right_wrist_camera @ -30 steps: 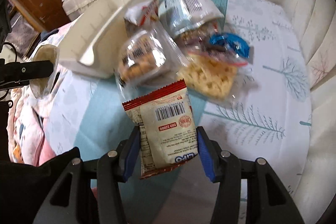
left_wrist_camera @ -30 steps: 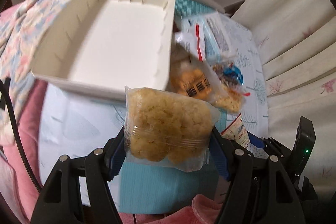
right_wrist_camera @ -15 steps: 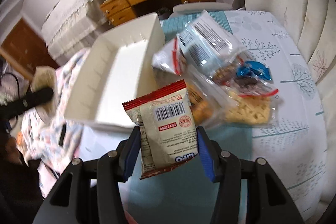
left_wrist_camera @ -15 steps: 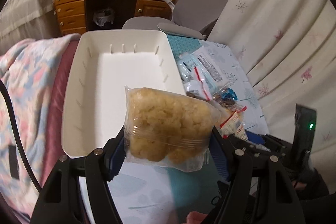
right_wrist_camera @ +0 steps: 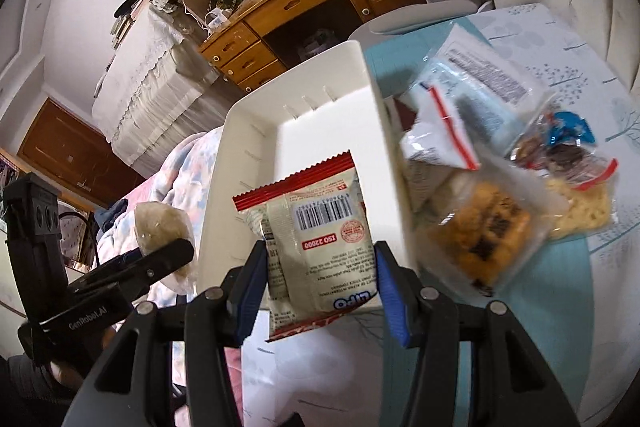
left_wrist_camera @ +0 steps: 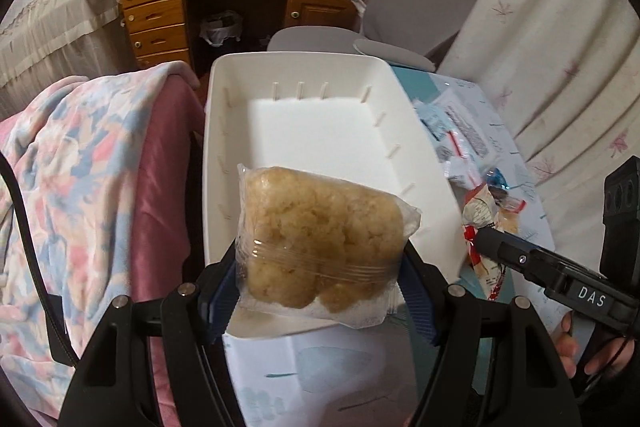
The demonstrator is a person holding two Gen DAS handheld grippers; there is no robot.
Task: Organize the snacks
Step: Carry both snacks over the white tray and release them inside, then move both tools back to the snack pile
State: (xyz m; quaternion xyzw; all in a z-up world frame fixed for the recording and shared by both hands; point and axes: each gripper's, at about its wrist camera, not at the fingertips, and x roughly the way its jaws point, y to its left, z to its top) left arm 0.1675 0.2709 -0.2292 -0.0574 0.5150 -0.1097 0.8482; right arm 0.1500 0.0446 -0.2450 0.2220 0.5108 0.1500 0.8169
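A patterned tabletop (right_wrist_camera: 568,39) carries an empty white bin (left_wrist_camera: 320,131) with a heap of bagged snacks (right_wrist_camera: 492,163) just beside it. Above the bin's near end, the left gripper (left_wrist_camera: 320,277) has its fingers clamped on a clear puffed-rice packet (left_wrist_camera: 320,235); the right gripper (right_wrist_camera: 320,279) grips a red-edged biscuit packet (right_wrist_camera: 316,235)

A table (right_wrist_camera: 560,39) under a pale tree-print cloth carries a white bin (right_wrist_camera: 384,131) just ahead of the right claw (right_wrist_camera: 320,275), with bagged snacks (right_wrist_camera: 476,223) piled to that claw's right.
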